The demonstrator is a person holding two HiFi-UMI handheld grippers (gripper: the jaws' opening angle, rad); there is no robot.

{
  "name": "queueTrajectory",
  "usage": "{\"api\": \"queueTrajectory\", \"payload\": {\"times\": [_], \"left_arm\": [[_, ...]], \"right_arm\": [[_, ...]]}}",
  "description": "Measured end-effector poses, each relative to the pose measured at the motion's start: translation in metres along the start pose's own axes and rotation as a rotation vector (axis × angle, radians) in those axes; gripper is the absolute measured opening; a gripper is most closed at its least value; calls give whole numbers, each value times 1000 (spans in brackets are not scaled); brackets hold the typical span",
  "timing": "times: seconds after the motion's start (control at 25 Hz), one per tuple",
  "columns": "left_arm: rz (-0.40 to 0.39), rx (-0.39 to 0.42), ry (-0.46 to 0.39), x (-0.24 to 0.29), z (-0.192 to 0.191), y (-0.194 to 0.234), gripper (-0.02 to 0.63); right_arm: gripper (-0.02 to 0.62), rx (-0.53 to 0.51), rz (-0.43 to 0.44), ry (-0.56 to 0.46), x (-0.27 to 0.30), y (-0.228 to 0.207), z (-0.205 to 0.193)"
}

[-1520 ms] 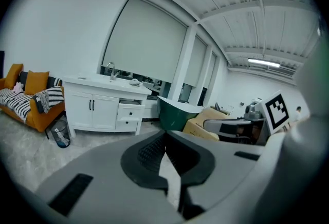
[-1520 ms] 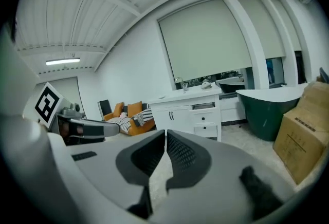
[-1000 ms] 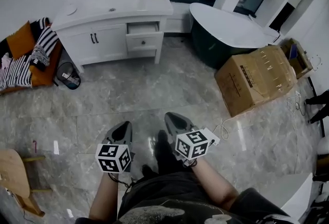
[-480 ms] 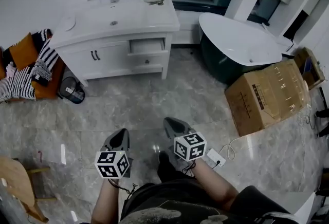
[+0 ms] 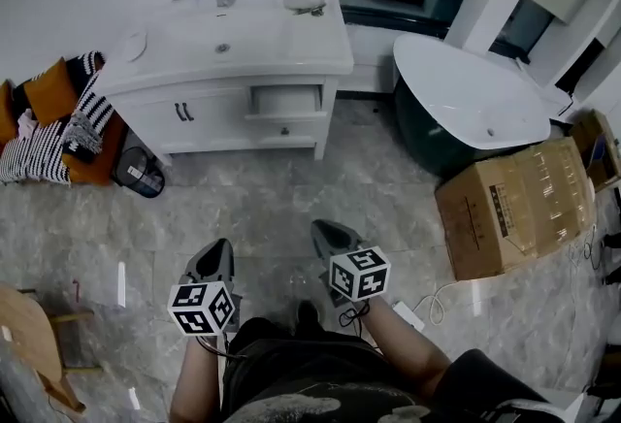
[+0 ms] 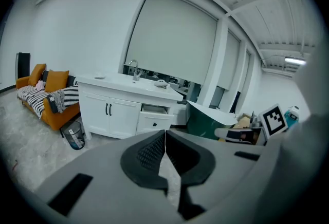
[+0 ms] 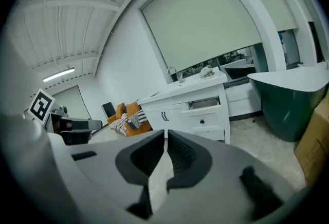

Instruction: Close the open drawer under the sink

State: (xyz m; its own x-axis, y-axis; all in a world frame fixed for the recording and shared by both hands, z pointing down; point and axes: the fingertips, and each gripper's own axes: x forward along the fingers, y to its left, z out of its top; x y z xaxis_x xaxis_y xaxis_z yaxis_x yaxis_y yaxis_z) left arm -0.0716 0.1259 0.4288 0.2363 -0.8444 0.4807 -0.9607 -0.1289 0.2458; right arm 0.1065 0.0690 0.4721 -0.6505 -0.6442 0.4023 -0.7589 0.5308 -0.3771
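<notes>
Both of your grippers are carried low in front of your body, pointing toward the vanity, and both are empty. The jaws of the left gripper (image 6: 165,133) are pressed together with nothing between them, and the jaws of the right gripper (image 7: 165,133) are the same. I think this is sensible, because a drawer can be closed with a push and you do not need to grasp anything.

The open drawer (image 5: 284,101) is far ahead of both pairs of jaws, under the white counter (image 5: 291,38) and to the right of the sink basin (image 5: 222,48). It stands pulled out from the cabinet front (the drawer below it looks closed). Nothing on the floor (image 5: 291,188) lies between the jaws and the drawer. The bathtub (image 5: 475,96) and the cardboard box (image 5: 514,203) stay off to the right of the right jaws.

Compared with one second ago, the vanity is nearer and more in the middle of the head view, so you have approached it. The drawer is open as much as before, and the jaws have not reached it yet.
</notes>
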Motion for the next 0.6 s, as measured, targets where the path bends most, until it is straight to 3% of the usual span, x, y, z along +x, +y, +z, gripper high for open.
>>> {"api": "queueTrajectory", "payload": {"times": [0.24, 0.36, 0.6], "left_arm": [[0, 5, 13, 28, 13, 25, 15], [-29, 45, 22, 56, 23, 34, 15], [-106, 40, 62, 128, 50, 67, 15]], "right_arm": [[32, 24, -30, 28, 37, -9, 5], [32, 44, -74, 20, 57, -24, 12], [32, 57, -160, 25, 112, -46, 29]]}}
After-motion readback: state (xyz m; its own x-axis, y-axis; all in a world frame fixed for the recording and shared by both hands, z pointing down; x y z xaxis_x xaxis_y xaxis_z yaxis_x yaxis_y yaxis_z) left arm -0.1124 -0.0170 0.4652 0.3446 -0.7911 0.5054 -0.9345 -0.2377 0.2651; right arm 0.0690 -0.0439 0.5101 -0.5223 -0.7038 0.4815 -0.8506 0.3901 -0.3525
